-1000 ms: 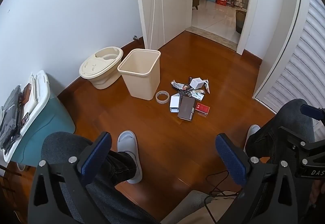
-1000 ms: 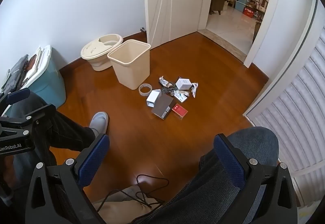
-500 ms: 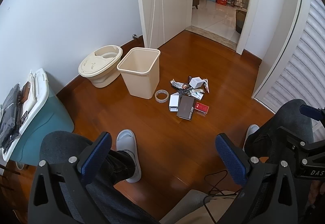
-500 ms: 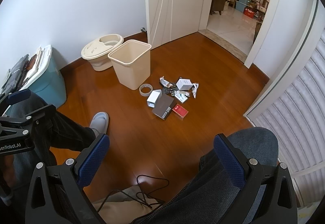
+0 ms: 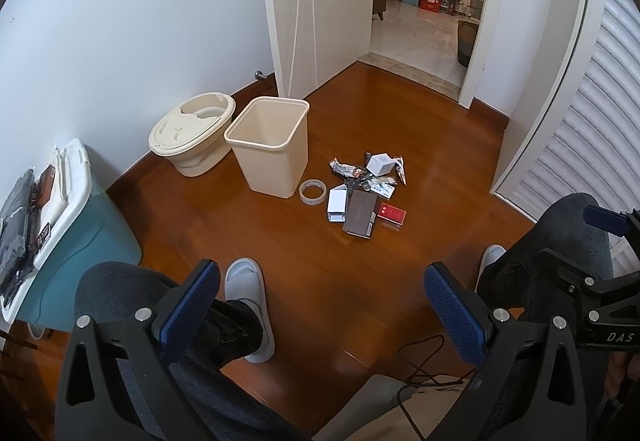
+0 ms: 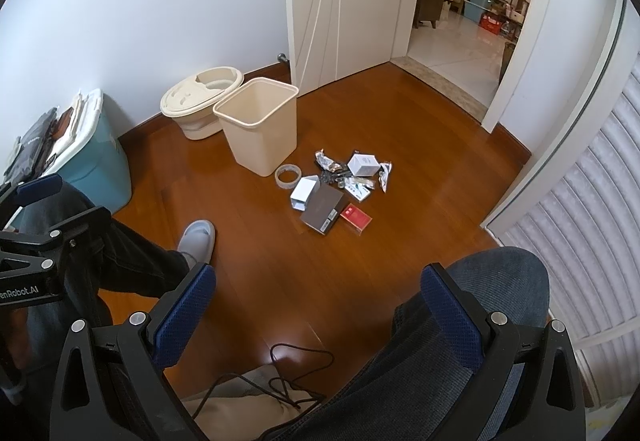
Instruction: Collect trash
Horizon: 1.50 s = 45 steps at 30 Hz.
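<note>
Trash [image 5: 366,187] lies in a loose heap on the wooden floor [image 5: 420,129], at about twelve o'clock from where we sit and well apart from both grippers. In the heap we make out a white box [image 5: 381,163], a grey box [image 5: 360,213], a red packet [image 5: 393,212], crumpled foil wrappers [image 5: 344,168] and a roll of clear tape [image 5: 312,192]. The tape sits at nine o'clock of the heap, just beside the beige bin [image 5: 270,145], which stands upright and open. At ten o'clock of the bin a round beige lidded tub [image 5: 192,129] rests against the white wall [image 5: 140,21]. A teal storage box [image 5: 76,225] with a white lid stands at our nine o'clock. At one o'clock a white door [image 5: 316,1] stands open onto a tiled room, and louvred doors [image 5: 580,129] run along our three o'clock.

Our left gripper [image 5: 322,301] hangs above our knees with its blue fingers [image 5: 192,305] spread wide, holding and touching nothing. Our right gripper [image 6: 318,305] is likewise wide apart, its fingers [image 6: 452,317] bare, over our right leg [image 6: 480,301]. A grey slipper [image 5: 248,305] is on our left foot, and a black cable [image 6: 288,373] loops on the floor near us.
</note>
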Tool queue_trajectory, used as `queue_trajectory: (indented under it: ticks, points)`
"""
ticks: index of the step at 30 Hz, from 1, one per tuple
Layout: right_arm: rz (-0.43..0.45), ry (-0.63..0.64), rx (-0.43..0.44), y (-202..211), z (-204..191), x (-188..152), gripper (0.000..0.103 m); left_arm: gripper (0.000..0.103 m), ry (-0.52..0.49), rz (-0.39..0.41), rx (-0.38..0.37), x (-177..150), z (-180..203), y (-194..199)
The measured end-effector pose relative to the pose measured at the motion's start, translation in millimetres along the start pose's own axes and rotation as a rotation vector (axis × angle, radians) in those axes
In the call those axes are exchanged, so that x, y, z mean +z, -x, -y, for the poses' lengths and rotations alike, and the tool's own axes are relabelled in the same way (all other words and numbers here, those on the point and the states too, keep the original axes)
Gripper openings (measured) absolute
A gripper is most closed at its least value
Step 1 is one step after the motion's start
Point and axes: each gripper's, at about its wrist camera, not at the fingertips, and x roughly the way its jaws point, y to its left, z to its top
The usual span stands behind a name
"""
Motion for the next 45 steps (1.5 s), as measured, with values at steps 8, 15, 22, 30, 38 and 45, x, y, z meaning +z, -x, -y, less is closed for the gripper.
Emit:
queue_trajectory:
  ticks: [8, 15, 22, 30, 38, 45]
  points:
    - [-0.002, -0.004, 0.008, -0.8, 3.4, 0.5, 0.103, 0.103, 0.016, 0.005, -0.019, -0.7, -3.7, 0.4]
    - [-0.003, -0.009, 0.009, -1.1, 3.1, 1.3, 0.103, 0.103, 0.025, -0.025, -0.061, -1.9, -3.0, -3.6]
    - [-0.003, -0.009, 0.01, -1.4, 3.9, 0.8, 0.103, 0.103, 0.002, 0.0, -0.033, -0.1, -0.4, -1.6]
    - [-0.003, -0.011, 0.011, -2.0, 3.9, 0.4, 0.103, 0.103, 0.032, 0.008, -0.033, 0.8, -6.3, -3.2]
    - [-0.005, -0.01, 0.012, -1.3, 3.2, 0.7, 0.103, 0.103, 0.025, 0.008, -0.032, -0.3, -5.8, -3.6]
    - [-0.003, -0.013, 0.011, -1.1, 4.2, 1.0, 0.103, 0.103, 0.021, 0.008, -0.028, 0.8, -4.9, -4.3]
